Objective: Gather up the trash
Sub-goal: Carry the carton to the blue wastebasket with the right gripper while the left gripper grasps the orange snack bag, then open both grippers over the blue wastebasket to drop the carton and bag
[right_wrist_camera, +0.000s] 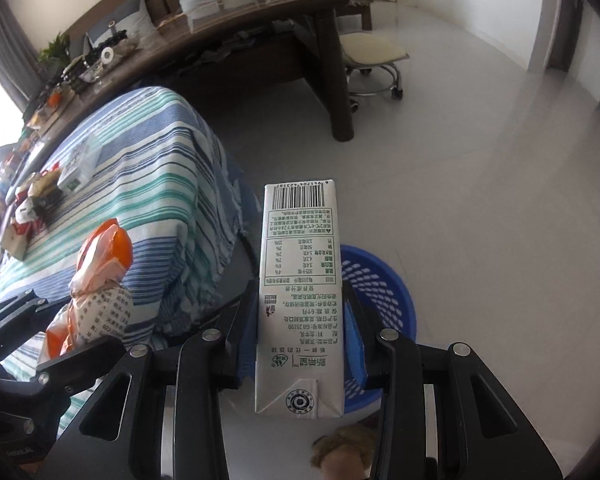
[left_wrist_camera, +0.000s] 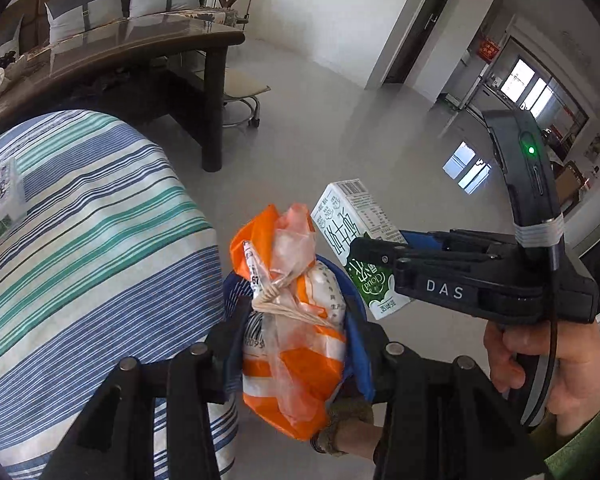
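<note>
A table draped in a blue, green and white striped cloth (right_wrist_camera: 140, 184) fills my left side, with a small box (left_wrist_camera: 2, 200) lying on it and a heap of packets (right_wrist_camera: 24, 208) near its far end. Behind it stands a long dark wooden table (right_wrist_camera: 260, 16), a stool on wheels (right_wrist_camera: 374, 56) beside its leg. On the pale floor below my right gripper sits a blue plastic basket (right_wrist_camera: 384, 280) with a slotted wall. My left gripper (left_wrist_camera: 296, 344) is closed on an orange and white plastic bag (left_wrist_camera: 296, 320), tied off with a rubber band, held up just beside the striped table's edge. My right gripper (right_wrist_camera: 300, 344) clamps a white and green milk carton (right_wrist_camera: 300, 300) between its blue-padded fingers (right_wrist_camera: 354, 344), barcode end pointing away, above the basket's near rim. The carton and the bag sit close, side by side.
</note>
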